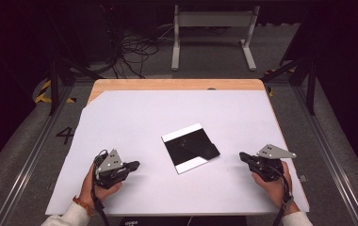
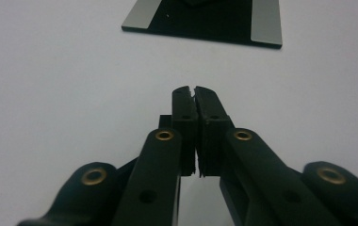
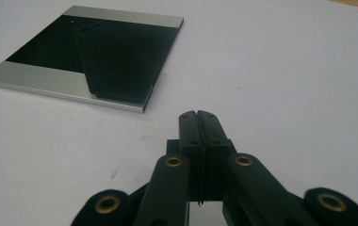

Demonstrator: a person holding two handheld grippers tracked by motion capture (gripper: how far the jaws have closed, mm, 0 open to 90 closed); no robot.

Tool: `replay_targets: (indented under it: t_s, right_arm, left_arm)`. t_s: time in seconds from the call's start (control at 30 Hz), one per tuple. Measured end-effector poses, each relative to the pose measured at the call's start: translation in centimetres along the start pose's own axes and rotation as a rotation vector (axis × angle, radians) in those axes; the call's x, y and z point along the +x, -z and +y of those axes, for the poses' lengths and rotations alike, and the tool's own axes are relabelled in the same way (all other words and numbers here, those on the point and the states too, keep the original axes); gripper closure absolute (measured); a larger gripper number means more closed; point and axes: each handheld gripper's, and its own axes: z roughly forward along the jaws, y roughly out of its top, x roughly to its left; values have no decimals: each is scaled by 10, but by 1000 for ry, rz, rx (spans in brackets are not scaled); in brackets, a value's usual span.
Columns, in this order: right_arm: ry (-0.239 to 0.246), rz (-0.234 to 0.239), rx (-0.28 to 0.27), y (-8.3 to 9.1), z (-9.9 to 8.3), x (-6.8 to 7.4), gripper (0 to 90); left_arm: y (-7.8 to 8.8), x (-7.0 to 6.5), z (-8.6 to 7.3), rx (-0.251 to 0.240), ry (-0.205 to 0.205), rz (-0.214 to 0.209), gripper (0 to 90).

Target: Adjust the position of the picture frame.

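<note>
Square plate [image 1: 190, 148]: black centre field, pale silver-white band along two opposite edges; a glossy black triangular sheet [image 3: 116, 66] lies on it, black on black. Table cover [image 1: 167, 117]: plain white, no pattern. Wooden tabletop [image 1: 177, 84]: light tan along the far edge. Left gripper [image 1: 134, 165] and right gripper [image 1: 243, 157]: black bodies, brass-coloured rivets, grey three-cornered top plates. Person's sleeves white; orange-red bracelet [image 1: 80, 204] on the left wrist. Floor [image 1: 7, 155]: grey carpet with yellow-and-black striped tape [image 1: 43, 92].

Bright, even light on the white sheet [image 1: 134, 117], dark surroundings, soft shadows, near parts blurred in both gripper views
</note>
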Motion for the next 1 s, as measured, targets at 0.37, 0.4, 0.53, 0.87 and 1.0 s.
replay_targets:
  t_s: [0.37,0.4,0.53,0.87,1.0]
  right_arm:
    - [22,6,48,-49,22,13,900]
    - [9,3,55,-54,22,12,900]
    - [-12,-5,76,-62,23,13,900]
    - [18,31,106,-69,23,21,900]
    - [16,54,125,-69,23,20,900]
  left_arm:
    - [-62,17,38,74,45,-41,900]
    - [-68,19,41,82,43,-31,899]
    - [-82,20,50,102,37,-12,899]
    - [-100,23,52,130,44,-19,898]
    - [-102,25,54,130,58,-28,898]
